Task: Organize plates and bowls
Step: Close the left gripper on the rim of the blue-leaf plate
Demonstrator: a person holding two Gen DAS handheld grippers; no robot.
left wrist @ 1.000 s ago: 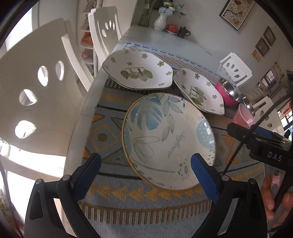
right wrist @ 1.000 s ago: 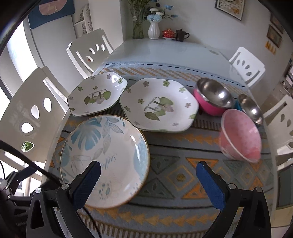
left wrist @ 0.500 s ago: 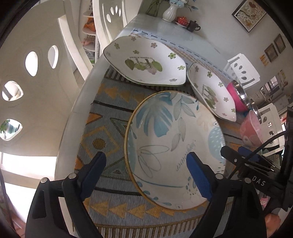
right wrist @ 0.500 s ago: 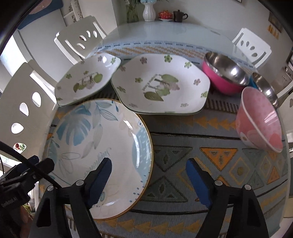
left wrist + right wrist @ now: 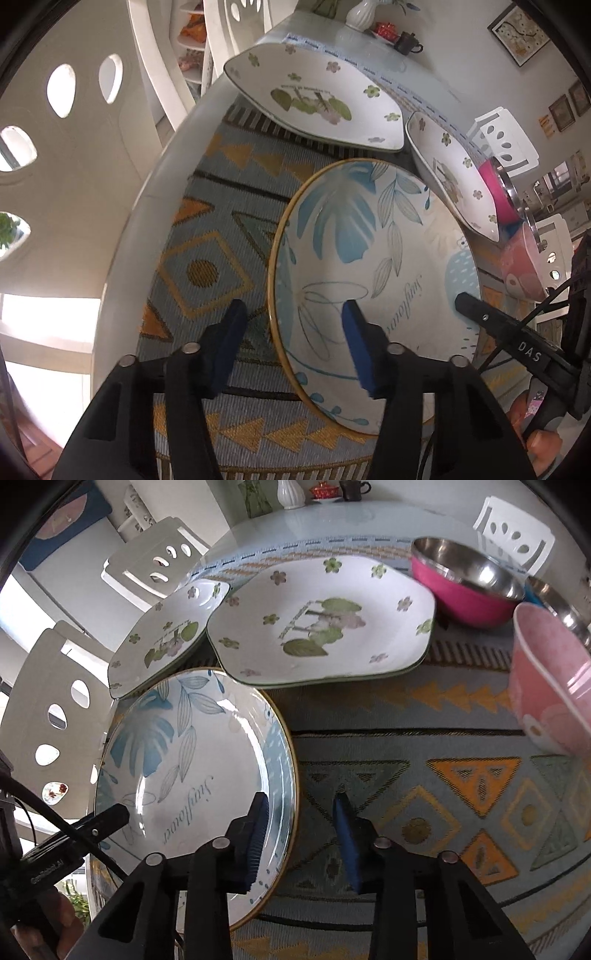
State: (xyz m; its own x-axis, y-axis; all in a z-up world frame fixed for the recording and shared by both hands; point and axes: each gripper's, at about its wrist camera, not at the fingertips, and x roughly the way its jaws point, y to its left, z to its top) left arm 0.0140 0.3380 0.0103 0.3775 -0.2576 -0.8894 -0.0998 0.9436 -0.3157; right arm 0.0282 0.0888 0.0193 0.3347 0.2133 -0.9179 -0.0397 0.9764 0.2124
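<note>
Your left gripper (image 5: 291,332) and right gripper (image 5: 301,834) both straddle opposite rims of the blue plate (image 5: 369,280), jaws open, not yet pinching. Next, probably close both and lift evenly.

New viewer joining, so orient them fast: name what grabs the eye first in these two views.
The big round blue-leaf plate dominates the near left of the patterned mat, with the left gripper straddling its left rim and the right gripper straddling its right rim, both open. Behind it sit two white floral plates, and at far right a pink bowl.
</note>
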